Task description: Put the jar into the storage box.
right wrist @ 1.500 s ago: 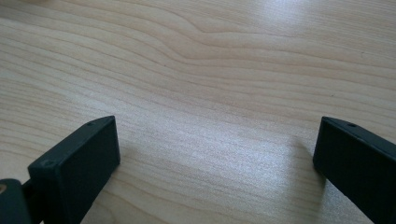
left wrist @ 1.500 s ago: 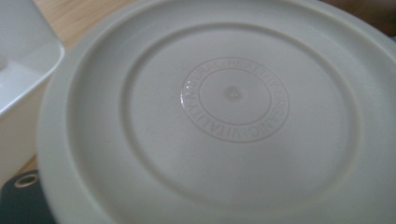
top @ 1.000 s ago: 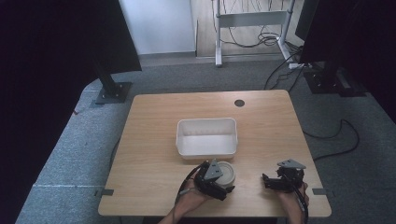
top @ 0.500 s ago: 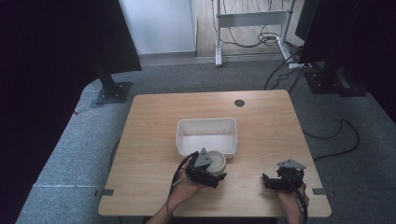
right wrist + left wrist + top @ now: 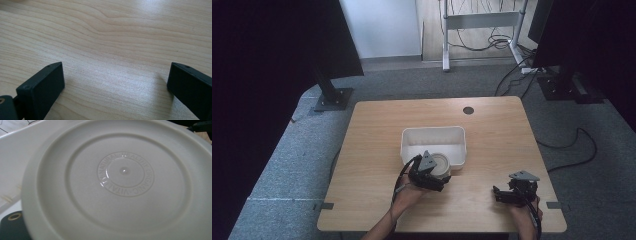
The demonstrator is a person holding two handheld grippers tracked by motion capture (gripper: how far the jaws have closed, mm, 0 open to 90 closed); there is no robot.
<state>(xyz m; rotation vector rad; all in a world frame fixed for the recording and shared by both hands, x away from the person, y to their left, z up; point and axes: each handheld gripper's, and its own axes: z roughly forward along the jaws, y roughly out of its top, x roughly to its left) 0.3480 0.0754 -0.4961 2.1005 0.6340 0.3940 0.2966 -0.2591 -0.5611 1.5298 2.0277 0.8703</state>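
My left gripper (image 5: 432,175) is clamped on a round white lid (image 5: 441,163), holding it by its near edge just over the front wall of the white bin (image 5: 409,137). In the left gripper view the lid (image 5: 120,182) lies close before the camera, its embossed ring of lettering plain to read, and a strip of the bin's wall (image 5: 15,150) shows behind it at the upper left. I cannot see my own jaws there apart from a dark corner at the bottom left, so I judge the grip from the high view.

My right gripper (image 5: 511,192) rests low at the near right of the desk (image 5: 377,125), well apart from the bin, its jaws spread wide with nothing between them but bare wood grain (image 5: 112,50).

I take the step in hand to be putting the lid into the bin. The lid seems to sit half over the rim, not yet inside. The next move calls for carrying it a little farther forward past the wall, lowering it toward the bin's floor, and only then letting the jaws part, so that it does not catch on the rim and tip back onto the desk.
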